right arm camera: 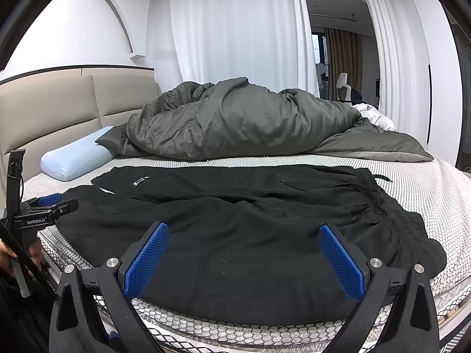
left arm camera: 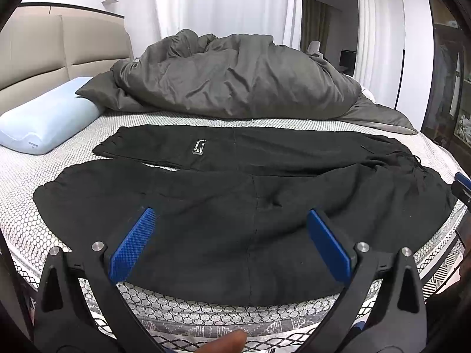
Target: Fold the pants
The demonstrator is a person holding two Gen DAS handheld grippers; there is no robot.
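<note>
Left claw (left arm camera: 229, 244) over half-cropped pants (left arm camera: 235, 206)

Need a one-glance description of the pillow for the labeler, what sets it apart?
Start at the beige padded headboard on the left side of the bed. Just below it, on the white honeycomb-patterned mattress, lies the pillow, one end tucked under the crumpled grey duvet. It is the only pale blue thing there, smooth and contoured, unlike the black pants spread flat nearby.
</note>
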